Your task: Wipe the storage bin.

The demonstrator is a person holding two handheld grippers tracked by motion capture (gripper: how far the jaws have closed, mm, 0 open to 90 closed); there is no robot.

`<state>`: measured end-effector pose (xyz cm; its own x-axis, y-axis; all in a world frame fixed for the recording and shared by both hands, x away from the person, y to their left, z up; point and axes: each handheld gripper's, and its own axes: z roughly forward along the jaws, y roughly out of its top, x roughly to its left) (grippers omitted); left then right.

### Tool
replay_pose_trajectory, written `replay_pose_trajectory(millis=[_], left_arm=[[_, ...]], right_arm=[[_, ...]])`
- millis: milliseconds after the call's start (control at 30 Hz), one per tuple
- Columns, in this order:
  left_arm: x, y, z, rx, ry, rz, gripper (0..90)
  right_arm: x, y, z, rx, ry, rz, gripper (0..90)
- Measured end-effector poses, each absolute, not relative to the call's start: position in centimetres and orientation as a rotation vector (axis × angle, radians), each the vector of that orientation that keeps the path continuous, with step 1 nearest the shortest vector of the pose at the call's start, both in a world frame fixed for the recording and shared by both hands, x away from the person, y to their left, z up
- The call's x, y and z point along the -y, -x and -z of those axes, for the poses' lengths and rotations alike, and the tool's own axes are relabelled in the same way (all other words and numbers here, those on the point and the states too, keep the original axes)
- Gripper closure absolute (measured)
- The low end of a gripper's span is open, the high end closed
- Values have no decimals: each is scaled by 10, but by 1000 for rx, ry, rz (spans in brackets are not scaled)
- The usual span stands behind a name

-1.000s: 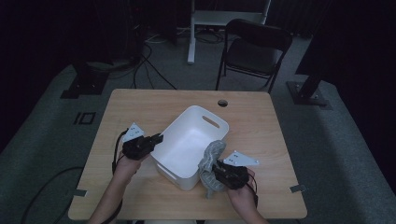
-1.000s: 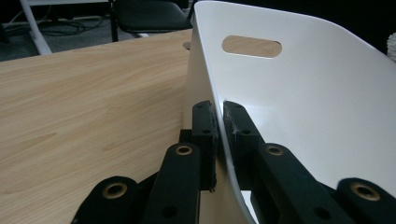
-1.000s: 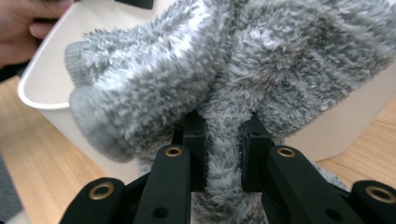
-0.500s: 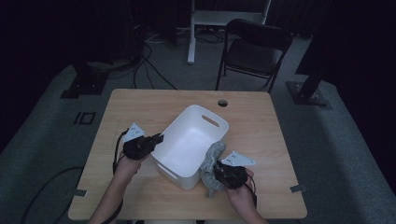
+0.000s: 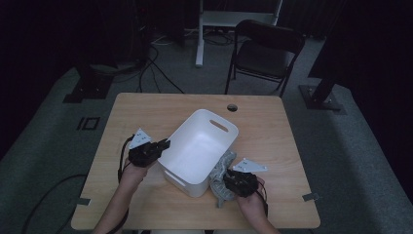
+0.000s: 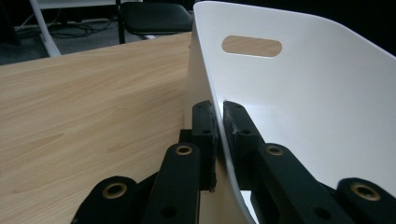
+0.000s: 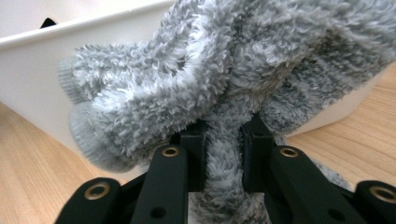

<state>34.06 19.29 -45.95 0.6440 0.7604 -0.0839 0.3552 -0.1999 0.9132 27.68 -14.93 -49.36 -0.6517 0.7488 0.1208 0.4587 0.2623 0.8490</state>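
Observation:
A white plastic bin (image 5: 199,146) stands at an angle in the middle of the wooden table (image 5: 146,112). My left gripper (image 5: 164,145) is shut on the bin's left wall; in the left gripper view its jaws (image 6: 218,116) pinch the thin white wall (image 6: 303,93) from both sides. Grey fuzzy socks (image 5: 221,168) hang against the bin's right outer side. My right gripper (image 5: 228,179) is shut on them. In the right gripper view the socks (image 7: 210,70) bunch over the jaws (image 7: 224,133), which have just been opening slightly with the sock still between the pads. The bin (image 7: 37,70) is behind.
A round cable hole (image 5: 232,107) sits near the table's far edge. Beyond the table stand a black chair (image 5: 265,53) and a white stand leg (image 5: 198,34). Cables lie on the floor at the left (image 5: 146,53).

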Motion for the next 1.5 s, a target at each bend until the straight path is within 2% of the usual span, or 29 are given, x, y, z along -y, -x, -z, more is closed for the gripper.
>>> replay_pose_trajectory(millis=[133,300,500,800,1000,1500], left_arm=[[-193,-341,459,-894,-1805,-477,838],[-193,-341,459,-896,-1806,-474,837],[-193,-342,459,-900,-1803,-475,837],[-193,-341,460,-910,-1791,-472,837],[-194,-342,460,-901,-1791,-454,837],[-193,-341,460,-904,-1785,-450,838]], right_arm=[[149,-277,494,-2224,-1113,-1337,738],[152,-280,494,-2245,-1099,-1346,672],[153,-271,483,-2252,-1050,-1347,738],[151,-236,455,-2194,-907,-1479,749],[133,-238,462,-2223,-873,-1419,753],[130,-244,481,-2235,-914,-1347,754]])
